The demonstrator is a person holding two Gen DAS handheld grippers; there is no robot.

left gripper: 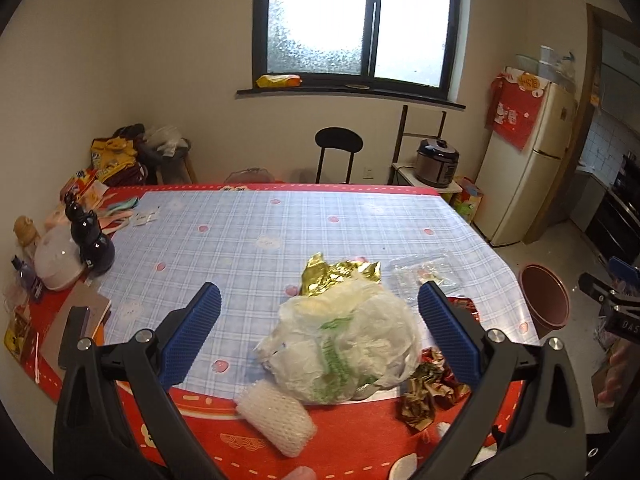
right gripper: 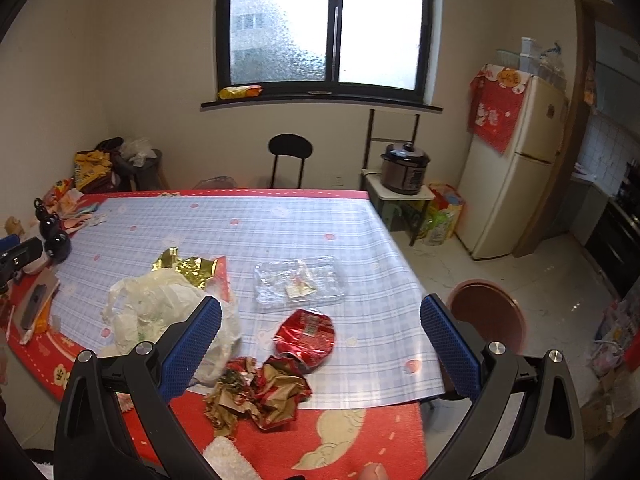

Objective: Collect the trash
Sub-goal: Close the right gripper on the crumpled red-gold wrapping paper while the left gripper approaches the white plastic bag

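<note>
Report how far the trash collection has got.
Done: nothing visibly; the bin's inside is hidden. In hand: nothing; the left gripper hangs open over the plastic bag, the right gripper open over the crushed can. Left: gold foil, clear tray, crumpled paper, foam net.

We read only "DAS" on the right gripper [left gripper: 624,322] (cut off at the frame edge); other print is illegible.
</note>
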